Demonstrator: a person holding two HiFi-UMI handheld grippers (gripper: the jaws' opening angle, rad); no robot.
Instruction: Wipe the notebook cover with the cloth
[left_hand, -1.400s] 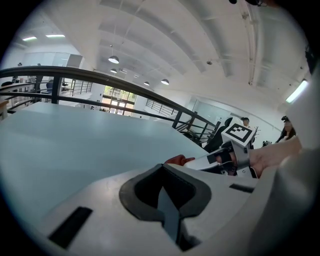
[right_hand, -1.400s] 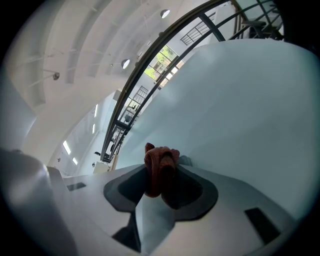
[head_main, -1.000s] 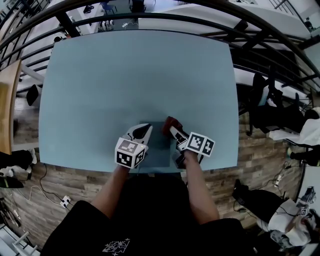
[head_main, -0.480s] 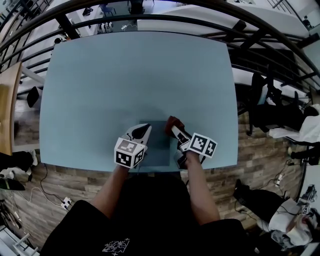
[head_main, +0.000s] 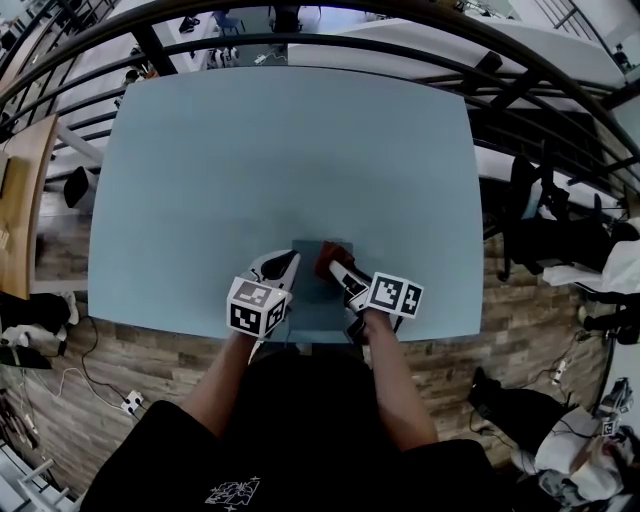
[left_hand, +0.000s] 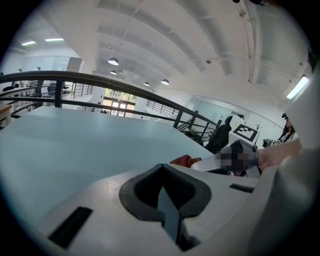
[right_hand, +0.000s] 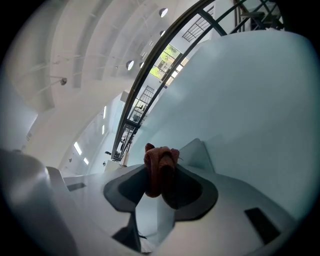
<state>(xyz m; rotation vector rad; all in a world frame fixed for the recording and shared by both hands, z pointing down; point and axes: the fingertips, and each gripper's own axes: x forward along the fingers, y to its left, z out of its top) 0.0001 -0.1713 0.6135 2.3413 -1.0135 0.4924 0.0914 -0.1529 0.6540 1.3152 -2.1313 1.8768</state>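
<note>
- While the left gripper sits low over the pale blue table close to its near edge, its jaws are drawn together with nothing between them. Its marker cube faces up toward the head camera.
- Just right of that gripper's tip lies the notebook, a grey-blue rectangle flat on the table by the near edge. The left gripper's tip is at the notebook's left edge (whether it presses down cannot be told).
- At the notebook's far right part sits the red cloth, bunched into a wad that rests on the cover.
- Clamped on that cloth is the right gripper. Its own view shows the wad squeezed between the two dark pads and bulging out past them, with a corner of the notebook beyond.
- Farthest right of the pair, the right gripper's marker cube tilts up over the table's near edge.
</note>
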